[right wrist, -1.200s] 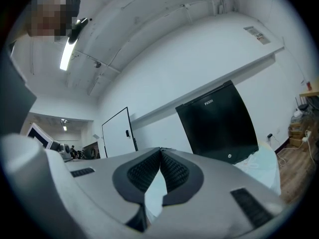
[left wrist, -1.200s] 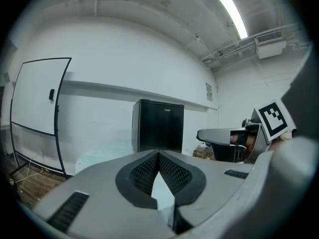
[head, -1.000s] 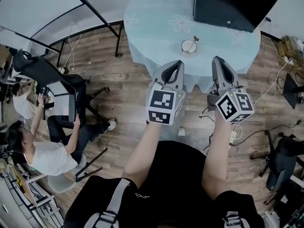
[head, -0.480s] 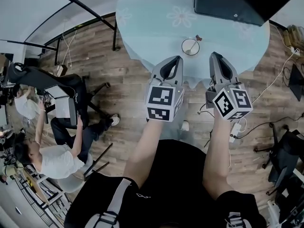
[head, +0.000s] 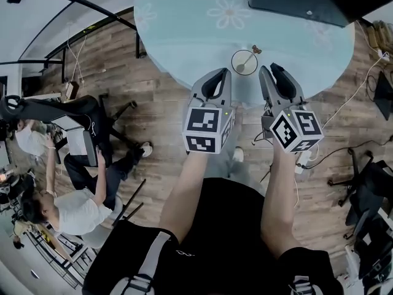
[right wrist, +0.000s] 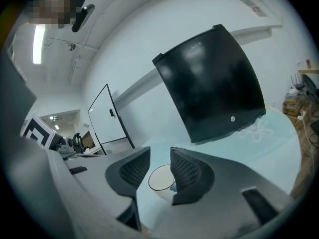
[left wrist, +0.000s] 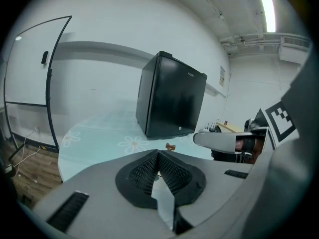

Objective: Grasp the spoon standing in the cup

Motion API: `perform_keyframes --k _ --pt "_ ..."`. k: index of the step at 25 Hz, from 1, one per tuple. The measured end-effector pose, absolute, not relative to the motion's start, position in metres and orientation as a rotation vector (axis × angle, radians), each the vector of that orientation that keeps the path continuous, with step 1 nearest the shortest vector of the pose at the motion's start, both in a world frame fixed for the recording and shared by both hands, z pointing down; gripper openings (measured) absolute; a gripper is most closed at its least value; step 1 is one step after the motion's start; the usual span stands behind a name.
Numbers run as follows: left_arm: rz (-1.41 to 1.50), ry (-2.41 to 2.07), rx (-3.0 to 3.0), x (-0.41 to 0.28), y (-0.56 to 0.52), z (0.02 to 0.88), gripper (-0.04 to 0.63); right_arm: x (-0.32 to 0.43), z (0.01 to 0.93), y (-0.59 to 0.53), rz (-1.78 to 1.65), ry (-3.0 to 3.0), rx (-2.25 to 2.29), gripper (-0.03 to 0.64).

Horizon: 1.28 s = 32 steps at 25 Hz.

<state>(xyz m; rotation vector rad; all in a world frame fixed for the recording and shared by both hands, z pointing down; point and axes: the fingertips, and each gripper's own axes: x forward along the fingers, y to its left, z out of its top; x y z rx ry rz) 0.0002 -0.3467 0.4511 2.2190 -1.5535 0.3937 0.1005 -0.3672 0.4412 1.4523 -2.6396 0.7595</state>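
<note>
So the spoon (head: pixel 249 58) is standing tilted in the pale cup (head: pixel 244 62), brown handle end leaning up and to the right. The cup sits near the front edge of the round surface (head: pixel 184 35), the one with the light blue flower-print cloth. The right gripper (head: pixel 268 68) is just short of the cup and a bit to its right. Its jaws are opening with nothing between them, and in the right gripper view you can see the cup's rim through the gap. The left gripper (head: pixel 222 72) hovers on the cup's other side, jaws closed together on nothing. A big black box (head: pixel 307 5) sits at the back of the surface, well apart from the cup.
</note>
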Motion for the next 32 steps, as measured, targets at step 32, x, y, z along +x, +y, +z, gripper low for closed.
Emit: perform_keyframes --k 32 --pt "0.448 -1.491 2.166 -0.020 -0.397 0.497 0.011 0.076 0.514 -0.424 0.850 -2.515 1.379 0.049"
